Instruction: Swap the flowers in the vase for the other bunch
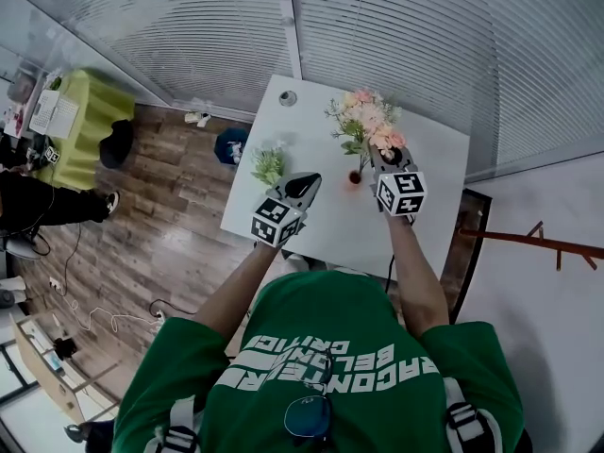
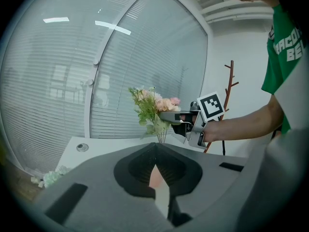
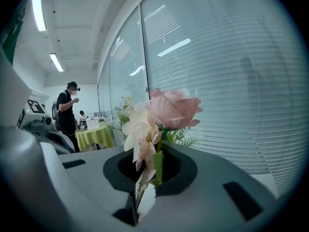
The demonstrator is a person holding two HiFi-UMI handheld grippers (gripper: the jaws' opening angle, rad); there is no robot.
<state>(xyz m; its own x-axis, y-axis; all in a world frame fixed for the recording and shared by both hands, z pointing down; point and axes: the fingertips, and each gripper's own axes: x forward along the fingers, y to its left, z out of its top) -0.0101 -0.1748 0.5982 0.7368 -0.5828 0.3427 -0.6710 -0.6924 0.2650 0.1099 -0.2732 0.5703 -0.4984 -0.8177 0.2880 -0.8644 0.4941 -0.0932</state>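
On a white surface beside blind-covered glass walls and a wood floor, the right tongs clamp the pink bouquet by its stems beside the small vase. The left tongs are closed and empty near the green bunch.

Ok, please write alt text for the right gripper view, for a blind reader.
The right gripper is shut on the stems of a pink and cream flower bunch, seen close up against a glass wall with blinds.
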